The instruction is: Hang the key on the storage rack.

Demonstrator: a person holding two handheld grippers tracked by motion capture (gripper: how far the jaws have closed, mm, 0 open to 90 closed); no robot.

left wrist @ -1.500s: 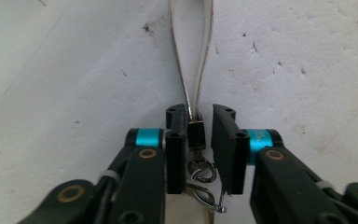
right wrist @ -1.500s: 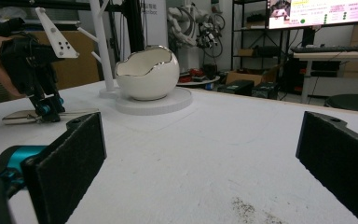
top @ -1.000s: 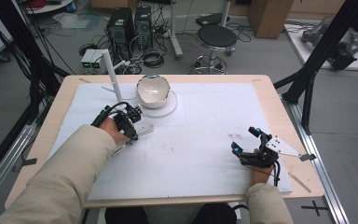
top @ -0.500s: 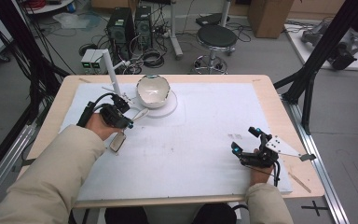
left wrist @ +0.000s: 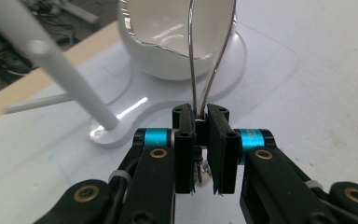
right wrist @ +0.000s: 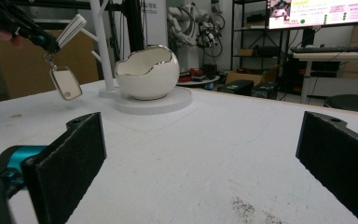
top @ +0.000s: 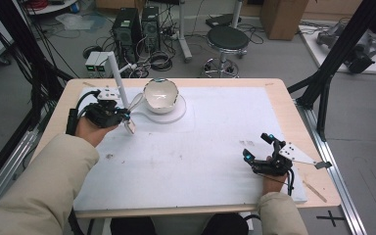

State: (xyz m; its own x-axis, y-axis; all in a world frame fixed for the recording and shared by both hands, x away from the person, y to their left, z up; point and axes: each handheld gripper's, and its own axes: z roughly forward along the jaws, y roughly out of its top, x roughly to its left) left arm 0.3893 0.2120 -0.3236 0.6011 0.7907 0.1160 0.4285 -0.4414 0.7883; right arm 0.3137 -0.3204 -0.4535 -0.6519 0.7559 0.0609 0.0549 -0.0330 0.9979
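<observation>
Left claw (top: 122, 117) pinching a keychain with a white tag (top: 130, 127), lifted off the table (top: 200, 147), far left, just beside the egg-shaped white bowl (top: 160, 95). Right claw (top: 257, 154) spread wide, empty, near right.

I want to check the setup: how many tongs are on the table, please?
2. The left tongs are near the white bowl, holding a keyring. The right tongs rest open near the table's right edge.

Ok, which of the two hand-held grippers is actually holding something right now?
The left hand-held gripper, up beside the white egg-shaped bowl: its jaws are shut on a wire ring with a small tag dangling. The right hand-held gripper sits open with nothing between its jaws.
</observation>
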